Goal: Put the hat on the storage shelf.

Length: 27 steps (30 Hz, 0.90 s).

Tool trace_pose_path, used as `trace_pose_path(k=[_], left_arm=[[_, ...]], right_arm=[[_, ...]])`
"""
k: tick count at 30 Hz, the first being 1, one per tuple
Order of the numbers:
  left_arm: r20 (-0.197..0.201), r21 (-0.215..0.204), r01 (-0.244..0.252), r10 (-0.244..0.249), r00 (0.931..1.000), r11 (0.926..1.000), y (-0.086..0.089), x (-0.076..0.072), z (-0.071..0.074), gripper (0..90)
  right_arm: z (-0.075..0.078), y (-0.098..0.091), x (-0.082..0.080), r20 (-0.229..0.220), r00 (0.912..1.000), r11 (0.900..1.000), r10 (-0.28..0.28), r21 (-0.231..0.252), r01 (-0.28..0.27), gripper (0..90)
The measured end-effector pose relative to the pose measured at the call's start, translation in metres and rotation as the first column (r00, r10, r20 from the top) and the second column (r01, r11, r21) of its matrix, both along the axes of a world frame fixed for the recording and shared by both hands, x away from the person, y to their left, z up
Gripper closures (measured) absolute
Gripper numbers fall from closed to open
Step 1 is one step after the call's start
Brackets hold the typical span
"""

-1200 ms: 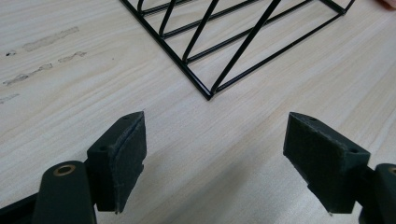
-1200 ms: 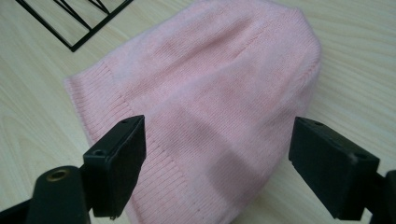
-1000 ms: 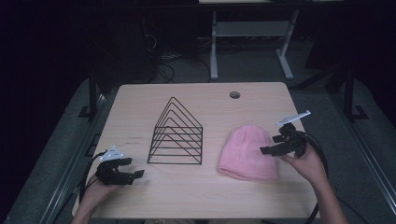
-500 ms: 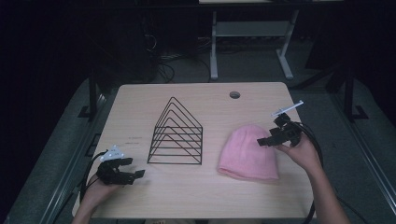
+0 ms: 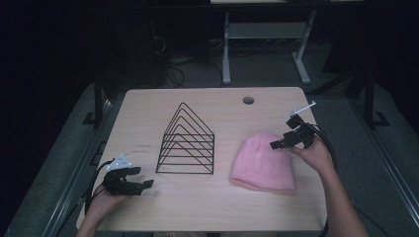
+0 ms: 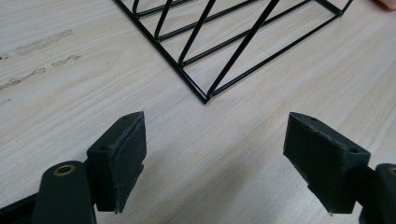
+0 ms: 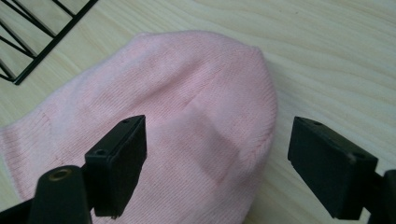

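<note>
Pink knit beanie (image 5: pixel 263 164) lies flat on the wooden surface (image 5: pixel 197 207), right of a black wire rack (image 5: pixel 188 143). We note the right tongs (image 5: pixel 274 144) hovering spread over its crown; left tongs (image 5: pixel 146 184) agape, well apart, holding nothing.

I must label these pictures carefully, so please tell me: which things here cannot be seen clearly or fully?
- Pink hat: in the right tool view its lower part is cut off by the left and bottom edges and partly hidden behind the tool's jaws.
- Wire rack: in the left tool view, cut off by the top edge.
- Faint marks on the table left of the rack: too small to read from the high view.
- Room behind the table: too dark.
</note>
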<state>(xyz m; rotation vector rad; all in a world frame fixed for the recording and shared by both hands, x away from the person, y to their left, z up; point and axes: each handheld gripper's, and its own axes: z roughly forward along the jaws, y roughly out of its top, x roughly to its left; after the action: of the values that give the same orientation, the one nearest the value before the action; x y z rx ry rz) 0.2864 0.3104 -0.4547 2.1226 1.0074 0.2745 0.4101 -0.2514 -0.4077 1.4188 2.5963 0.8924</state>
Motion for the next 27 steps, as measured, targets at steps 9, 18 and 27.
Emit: trace_pose_path(k=[9,18,27], left_arm=[[0.000,-0.004,-0.003,0.003,1.0000,1.0000,-0.001,0.000,0.000,21.4],[0.001,-0.009,-0.003,0.003,1.0000,1.0000,-0.002,0.000,0.000,21.4],[-0.001,-0.002,0.001,-0.001,1.0000,1.0000,-0.001,0.000,0.000,21.4]], right_arm=[[-0.003,-0.002,0.008,-0.011,0.9996,0.9997,-0.024,-0.003,0.024,19.3],[-0.014,-0.002,0.017,-0.038,0.9987,0.9992,-0.033,-0.025,0.032,19.9],[-0.022,0.005,0.025,-0.057,0.9981,0.9994,-0.025,-0.026,0.023,22.4]])
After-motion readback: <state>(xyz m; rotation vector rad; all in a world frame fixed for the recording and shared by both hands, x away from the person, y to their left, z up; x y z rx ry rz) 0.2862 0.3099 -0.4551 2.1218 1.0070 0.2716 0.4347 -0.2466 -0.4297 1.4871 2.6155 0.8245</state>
